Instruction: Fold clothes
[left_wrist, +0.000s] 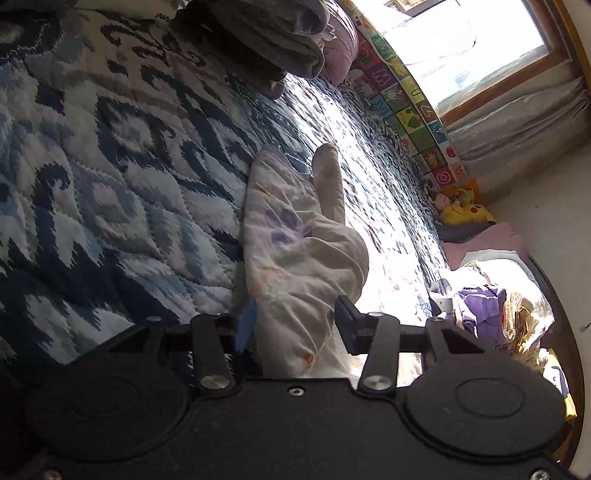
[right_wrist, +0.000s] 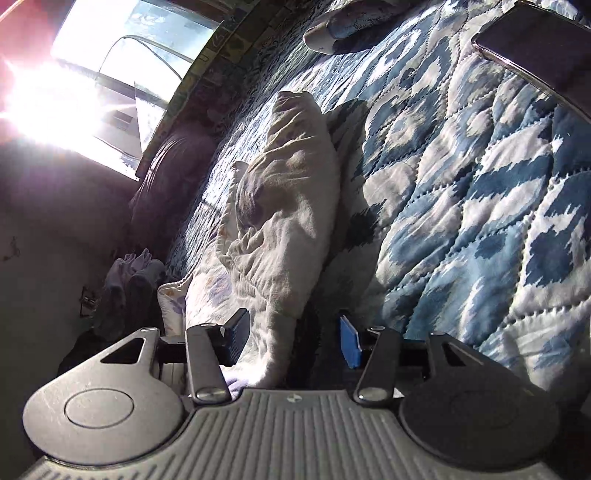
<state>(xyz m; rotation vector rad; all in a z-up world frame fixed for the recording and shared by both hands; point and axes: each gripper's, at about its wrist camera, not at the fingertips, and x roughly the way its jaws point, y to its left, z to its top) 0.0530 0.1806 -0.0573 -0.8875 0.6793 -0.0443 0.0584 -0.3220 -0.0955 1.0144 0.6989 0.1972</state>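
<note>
On the blue and white quilt (left_wrist: 110, 166) lies a white garment with purple flowers (left_wrist: 295, 236), bunched up. The left gripper (left_wrist: 295, 325) and the right gripper (right_wrist: 291, 339) are both wide open with the cloth between their fingers, holding nothing. If they close on too few layers, the fold may slip crooked. Bright window (left_wrist: 461, 37) glare hides the garment's far edge.

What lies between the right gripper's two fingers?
In the right wrist view, the near end of the pale floral garment runs between the open right gripper, on the blue quilt.
</note>
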